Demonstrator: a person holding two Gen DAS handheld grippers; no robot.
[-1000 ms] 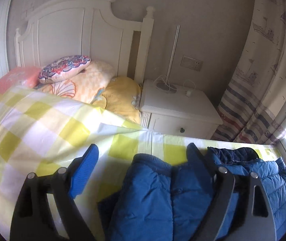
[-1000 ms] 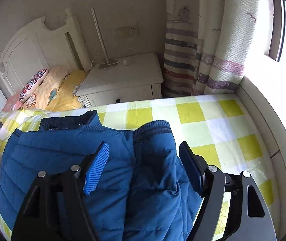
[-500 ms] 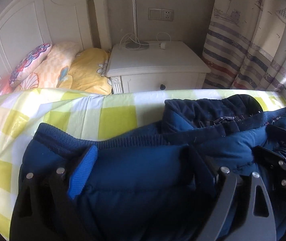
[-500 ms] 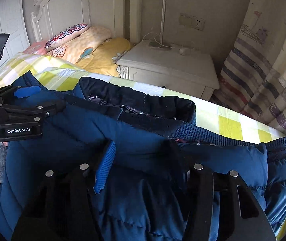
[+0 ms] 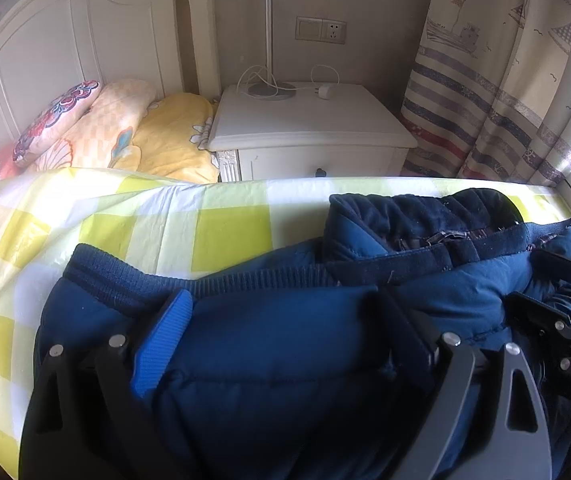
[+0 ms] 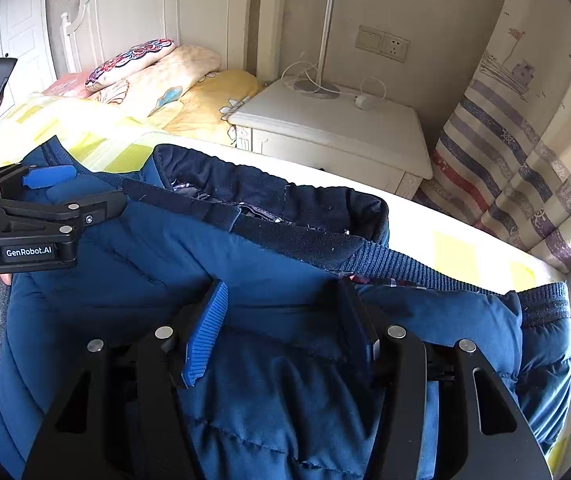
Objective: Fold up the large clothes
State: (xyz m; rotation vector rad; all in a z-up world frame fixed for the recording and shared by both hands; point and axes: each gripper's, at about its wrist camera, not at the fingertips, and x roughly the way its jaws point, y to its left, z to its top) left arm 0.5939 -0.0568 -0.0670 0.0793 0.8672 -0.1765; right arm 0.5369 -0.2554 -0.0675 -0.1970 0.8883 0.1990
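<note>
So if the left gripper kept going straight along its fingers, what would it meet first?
Probably the blue jacket itself: its padded fabric already fills the gap of the left gripper, knit hem just ahead.

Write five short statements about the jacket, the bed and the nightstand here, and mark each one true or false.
1. The blue puffer jacket lies on a yellow-and-white checked sheet. True.
2. The left gripper is clamped shut on the jacket's collar. False: its fingers stand wide apart over the jacket body.
3. A lamp base with a thin pole stands on the white nightstand. True.
4. The curtain beside the nightstand is plain green. False: it is pale with striped bands and boat drawings.
5. The right gripper holds a pillow. False: it is open above the jacket; the pillows lie by the headboard.
</note>
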